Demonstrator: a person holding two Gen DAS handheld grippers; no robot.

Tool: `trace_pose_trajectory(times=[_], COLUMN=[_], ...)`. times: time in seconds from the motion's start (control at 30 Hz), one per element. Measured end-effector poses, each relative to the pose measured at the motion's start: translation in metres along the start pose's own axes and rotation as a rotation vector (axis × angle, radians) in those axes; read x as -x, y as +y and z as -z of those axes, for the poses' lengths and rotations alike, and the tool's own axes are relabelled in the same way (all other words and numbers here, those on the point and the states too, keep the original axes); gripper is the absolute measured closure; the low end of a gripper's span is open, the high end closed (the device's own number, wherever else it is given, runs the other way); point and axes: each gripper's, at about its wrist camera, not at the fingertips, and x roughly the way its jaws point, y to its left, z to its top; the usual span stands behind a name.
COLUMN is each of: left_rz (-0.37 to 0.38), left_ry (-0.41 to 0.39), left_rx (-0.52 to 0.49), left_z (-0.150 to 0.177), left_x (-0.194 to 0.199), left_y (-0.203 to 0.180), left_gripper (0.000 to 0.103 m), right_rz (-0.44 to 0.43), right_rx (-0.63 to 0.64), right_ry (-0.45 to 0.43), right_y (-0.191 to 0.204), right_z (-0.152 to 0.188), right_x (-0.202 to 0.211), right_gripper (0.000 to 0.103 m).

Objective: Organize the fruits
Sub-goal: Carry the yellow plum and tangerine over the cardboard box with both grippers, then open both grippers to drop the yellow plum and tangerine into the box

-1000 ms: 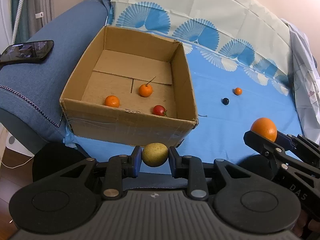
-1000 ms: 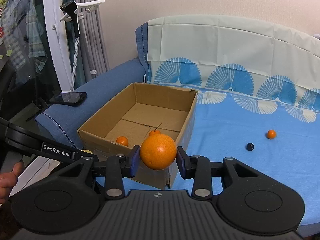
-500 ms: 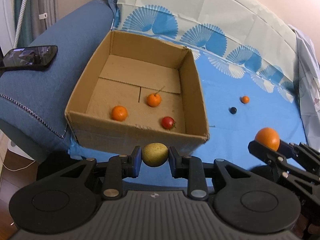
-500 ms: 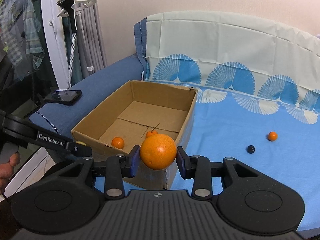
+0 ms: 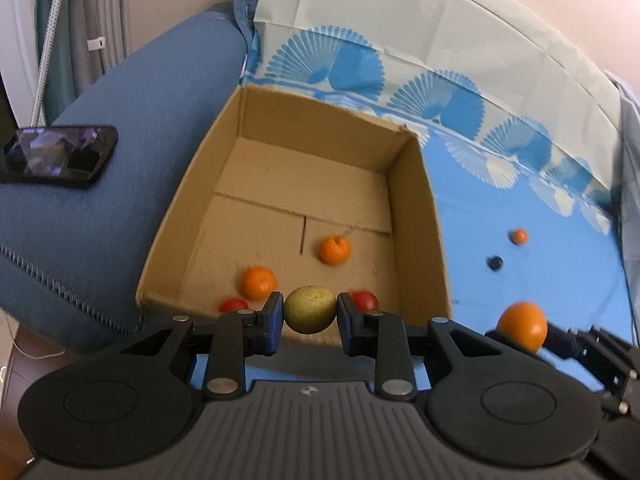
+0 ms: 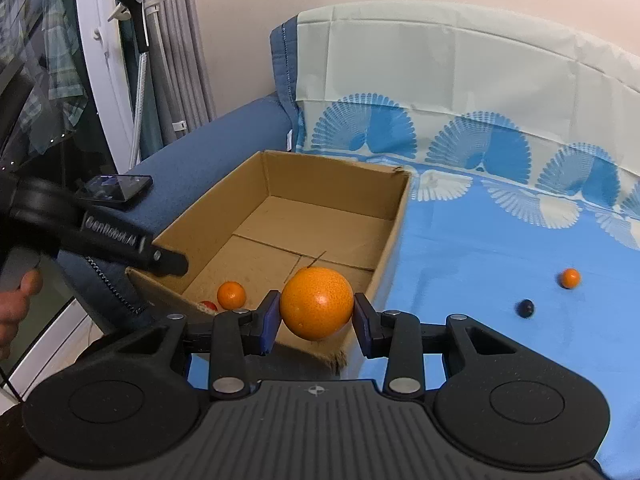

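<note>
Clearly both hands are loaded and aimed at the same place. The left tongs [image 5: 311,314] are clamped on a yellow-green round fruit [image 5: 310,309], perhaps a small pear or guava, the blue pads pressed to its two sides so it sits level between them. They hang at the near wall of the cardboard box [image 5: 434,240], with the open top just ahead and below; I take that as lining up a drop over the rim.

The right tongs [image 6: 316,316] grip a large orange [image 6: 316,303] the same way, pinched across its widest part, which seems the only hold that keeps so round a thing from rolling out. From these tongs the box stands ahead and a little left, its near corner just under the orange.

Inside the box, just beyond the left tongs, lie two small tangerines [image 5: 258,282], the farther one [image 5: 334,249] with a stalk on it, and two red cherry tomatoes [image 5: 234,305] close against the near wall. The sorting is thus partly done, I judge.

Off to the right of both tongs, well apart from the box, a tiny orange fruit [image 6: 569,278] and a dark berry [image 6: 525,308] rest near each other on the blue fan-print sheet [image 6: 480,248] covering the sofa; they look like the ones left to collect. A phone [image 5: 60,156] lies on the sofa arm, left of the box.
</note>
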Motion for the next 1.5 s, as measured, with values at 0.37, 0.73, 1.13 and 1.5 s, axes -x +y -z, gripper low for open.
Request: trace_pose_trajectory(times=[0.37,0.73,1.13,1.5], left_rz=[-0.055,-0.129,-0.169,-0.244], left_ry=[0.007,0.081,0.135,0.139], left_rx=[-0.007,-0.063,-0.094,-0.150], left_z=[-0.042,-0.050,-0.045,-0.037], left_x=[-0.051,-0.109,-0.144,-0.156], left_y=[0.009,0.014,0.018,0.016], left_gripper=[0.071,0.071,0.071,0.000], right_rz=[-0.028,-0.040,-0.042,-0.046], right_rx=[0.023,0.036,0.075,0.123], right_ry=[0.022,0.087,0.130,0.152], right_y=[0.004,0.005,0.003,0.006], right_z=[-0.020,-0.019,-0.016,-0.012], right_x=[-0.065,-0.122,-0.155,-0.167], right_gripper=[0.063,0.063,0.063,0.037])
